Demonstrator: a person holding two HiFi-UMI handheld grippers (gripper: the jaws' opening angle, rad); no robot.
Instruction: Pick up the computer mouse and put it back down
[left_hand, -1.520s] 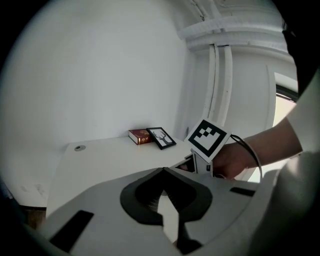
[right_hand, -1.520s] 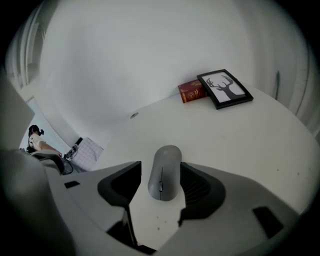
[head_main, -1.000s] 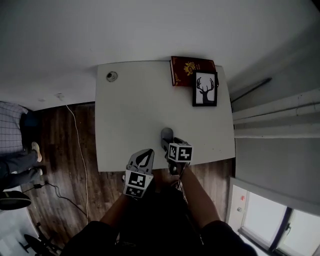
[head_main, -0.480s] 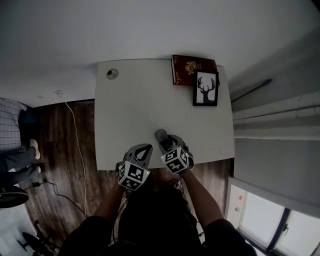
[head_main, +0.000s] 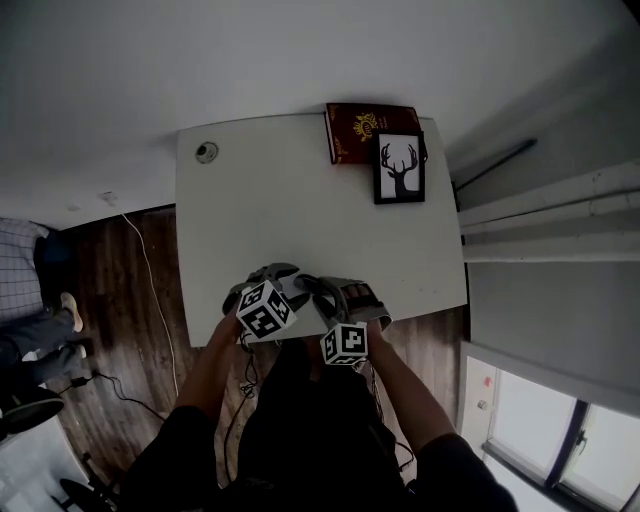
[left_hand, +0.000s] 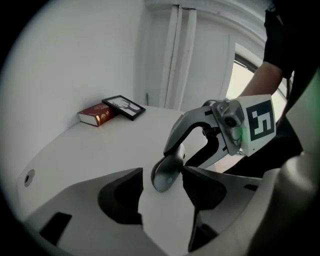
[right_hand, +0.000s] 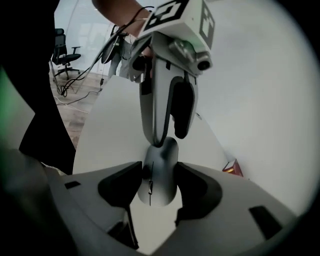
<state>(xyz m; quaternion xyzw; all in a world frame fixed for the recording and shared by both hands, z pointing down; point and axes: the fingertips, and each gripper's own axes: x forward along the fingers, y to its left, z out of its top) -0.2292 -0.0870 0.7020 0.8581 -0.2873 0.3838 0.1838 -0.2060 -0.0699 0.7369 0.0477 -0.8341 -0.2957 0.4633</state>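
The computer mouse (right_hand: 159, 172), apparently tipped on edge at the table's (head_main: 280, 200) near edge, lower centre of the head view, is clamped between the right gripper's (right_hand: 159, 189) fingers, evidently to carry it, while the left gripper's (left_hand: 162, 192) fingers are opening around its end without pressing.

The book (head_main: 355, 130) lies at the far right corner of the surface (head_main: 300, 200), with the frame (head_main: 400, 168) just before it, nearer the right edge. A grommet (head_main: 206, 152) sits in the far left corner. The mouse (right_hand: 160, 170) is by the near edge.
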